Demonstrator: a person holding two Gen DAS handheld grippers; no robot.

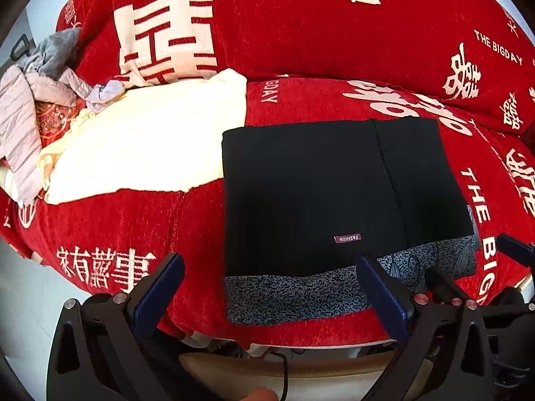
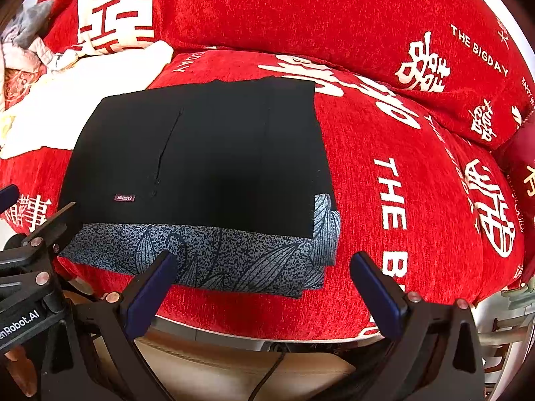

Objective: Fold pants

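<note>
Black pants lie folded into a flat rectangle on the red sofa seat, a small "FASHION" label near their front edge. They rest on a folded grey leaf-patterned garment that sticks out at the front. Both show in the right wrist view: pants, grey garment. My left gripper is open and empty just in front of the stack's front edge. My right gripper is open and empty by the stack's front right corner.
A cream cloth lies left of the pants, with a heap of grey and pink clothes beyond it. Red back cushions with white lettering rise behind. A beige surface with a black cable lies below the sofa's front edge.
</note>
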